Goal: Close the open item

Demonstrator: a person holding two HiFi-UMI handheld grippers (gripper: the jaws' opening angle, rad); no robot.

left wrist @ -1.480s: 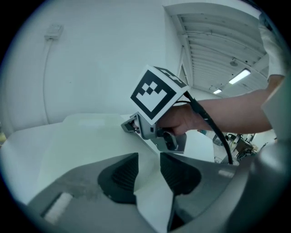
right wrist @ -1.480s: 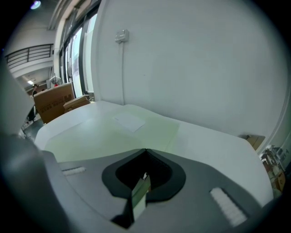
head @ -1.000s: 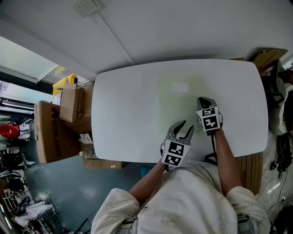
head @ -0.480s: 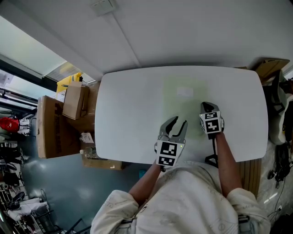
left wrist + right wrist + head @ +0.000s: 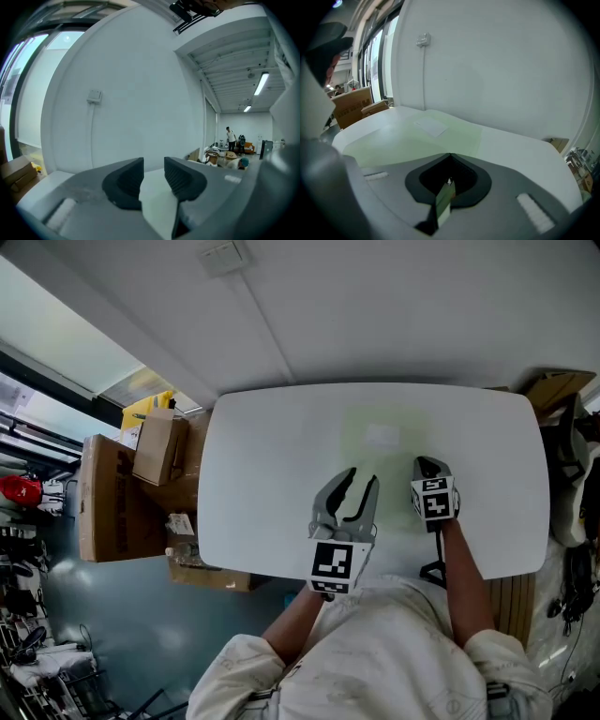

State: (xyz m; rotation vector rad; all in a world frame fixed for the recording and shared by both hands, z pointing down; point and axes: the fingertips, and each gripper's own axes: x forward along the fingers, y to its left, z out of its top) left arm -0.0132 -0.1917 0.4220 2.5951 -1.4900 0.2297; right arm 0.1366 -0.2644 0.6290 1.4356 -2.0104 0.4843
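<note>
A thin pale green sheet-like item (image 5: 375, 465) lies flat on the white table (image 5: 262, 465), with a white label (image 5: 382, 435) on its far part; I cannot tell how it opens. My right gripper (image 5: 427, 464) rests at its near right edge, jaws shut tip to tip (image 5: 450, 155). A narrow pale green strip shows in the gap behind the tips; whether it is gripped I cannot tell. My left gripper (image 5: 361, 480) hangs raised above the table, pointing nearly level at the wall, open (image 5: 153, 162) with nothing between the jaws, which have just been closing slightly.
Cardboard boxes (image 5: 112, 498) stand on the floor left of the table. Dark gear and a brown box (image 5: 562, 390) crowd the right end. A switch plate (image 5: 94, 96) sits on the white wall behind. People (image 5: 230, 136) stand far off in the room.
My left gripper has risen off the table and swung up to point nearly level, looming larger in the head view. The right gripper has stayed put.
</note>
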